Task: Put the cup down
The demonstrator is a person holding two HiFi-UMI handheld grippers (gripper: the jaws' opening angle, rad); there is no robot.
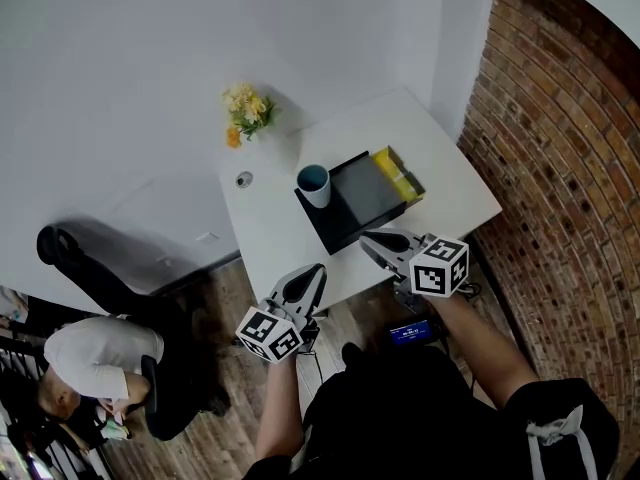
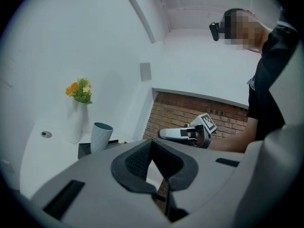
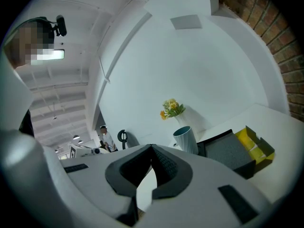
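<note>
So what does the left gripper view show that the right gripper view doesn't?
Only the left gripper view: the right gripper, held in a hand, and the round metal fitting set in the white table.

Only the right gripper view: the yellow box in plain sight beside the black tray (the left view catches a sliver at most), and a person standing far back.

Both: the teal cup upright at the tray's corner, the vase of flowers, brick wall, and that view's own jaws closed with nothing between them.
</note>
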